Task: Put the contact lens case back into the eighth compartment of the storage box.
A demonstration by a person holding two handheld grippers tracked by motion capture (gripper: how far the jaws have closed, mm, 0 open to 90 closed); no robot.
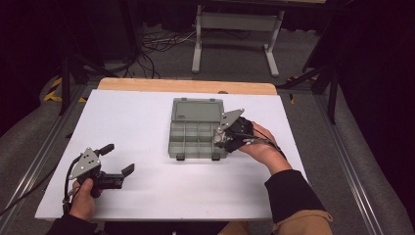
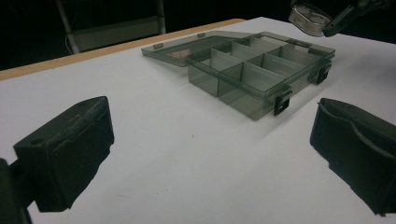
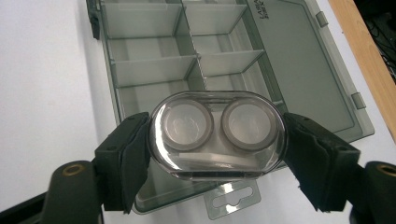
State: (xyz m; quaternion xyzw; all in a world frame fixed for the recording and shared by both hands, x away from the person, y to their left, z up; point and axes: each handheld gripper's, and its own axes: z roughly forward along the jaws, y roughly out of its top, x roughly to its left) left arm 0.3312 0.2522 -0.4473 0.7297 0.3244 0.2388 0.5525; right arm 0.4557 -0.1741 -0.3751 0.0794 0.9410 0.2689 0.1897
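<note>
A: From the high view?
B: The organizer box (image 1: 197, 128) lies open on the white table (image 1: 137, 122); the right gripper (image 1: 221, 138) sits over its right edge, the left gripper (image 1: 117, 159) well off to its left, jaws apart.
A: Left gripper view?
B: Jaws spread wide, nothing between them, the box beyond.
A: Right gripper view?
B: Jaws clamped on a clear oval case (image 3: 217, 135) (two round wells inside) above the box's compartments.

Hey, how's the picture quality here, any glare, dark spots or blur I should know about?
High view: the white table top is brightly lit, its surroundings nearly black. Right gripper view: soft reflections on the clear oval two-well case, which is sharp. Left gripper view: the near black pads look soft, the grey translucent divided box is clearer.
</note>
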